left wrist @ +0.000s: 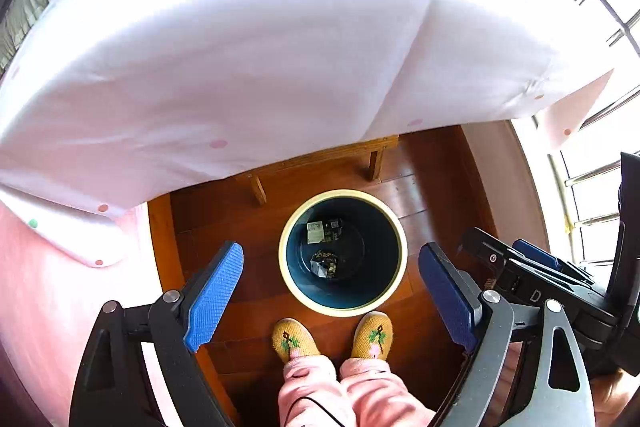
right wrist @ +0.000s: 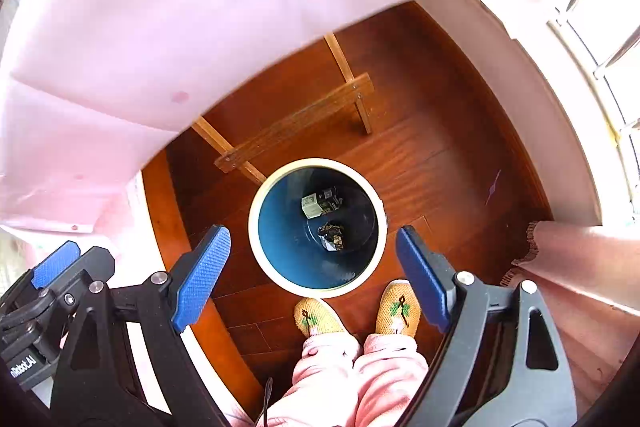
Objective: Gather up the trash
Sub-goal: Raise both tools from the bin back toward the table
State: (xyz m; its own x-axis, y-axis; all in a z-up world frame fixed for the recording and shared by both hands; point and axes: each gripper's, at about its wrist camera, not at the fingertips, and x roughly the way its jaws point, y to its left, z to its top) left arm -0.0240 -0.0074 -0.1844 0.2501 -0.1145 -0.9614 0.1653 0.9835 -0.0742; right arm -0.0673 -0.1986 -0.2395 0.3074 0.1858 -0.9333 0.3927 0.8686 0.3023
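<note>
Both the left gripper (left wrist: 332, 287) and right gripper (right wrist: 314, 275) hang open and empty over the bin (right wrist: 256, 227). The crumpled wrappers (right wrist: 331, 235) inside look light and soft; pinch a raised fold.

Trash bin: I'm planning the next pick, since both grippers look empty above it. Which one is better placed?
Neither clearly: left gripper and right gripper both hang open and empty above the bin; no loose trash shows.
</note>
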